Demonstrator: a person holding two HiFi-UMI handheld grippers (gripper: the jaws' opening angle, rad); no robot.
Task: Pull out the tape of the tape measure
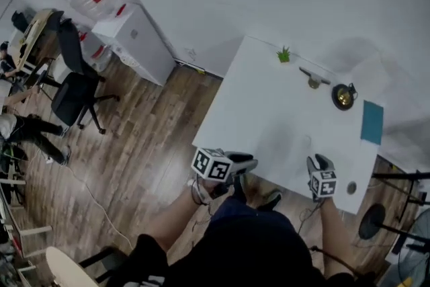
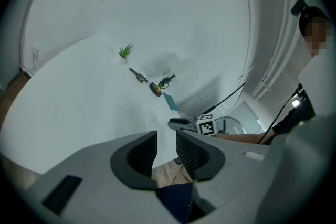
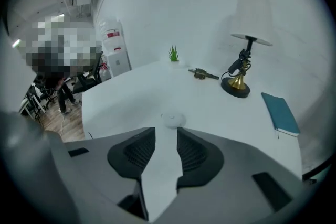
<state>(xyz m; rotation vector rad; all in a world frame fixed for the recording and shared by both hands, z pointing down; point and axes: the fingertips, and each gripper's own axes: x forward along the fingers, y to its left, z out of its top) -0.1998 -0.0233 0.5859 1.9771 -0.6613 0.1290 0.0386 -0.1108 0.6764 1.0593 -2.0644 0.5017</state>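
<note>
The tape measure, a small white round case, is lying flat on the white surface, well in front of the lamp on the person's side. No tape is showing drawn out of it, and its tab is too small to make out. The right claw is pointing down at it from just short of it, its jaws standing partly apart over bare surface and gripping nothing. The left claw is hovering at the near edge, farther still from the lamp. Its jaws are likewise partly apart and empty, with floor and dark clothing showing through the gap. A teal book is lying just beside the lamp and a small plant is standing well apart from it. The scene is fitting two stages alike: a case waiting to be gripped, or one whose tape has run back in after a pull. Either way, the case is looking low, smooth and likely to slide. Working it well is probably calling for one claw squeezing its sides squarely while the other is catching only the tab, drawing level and straight so the case is not twisting free.
</note>
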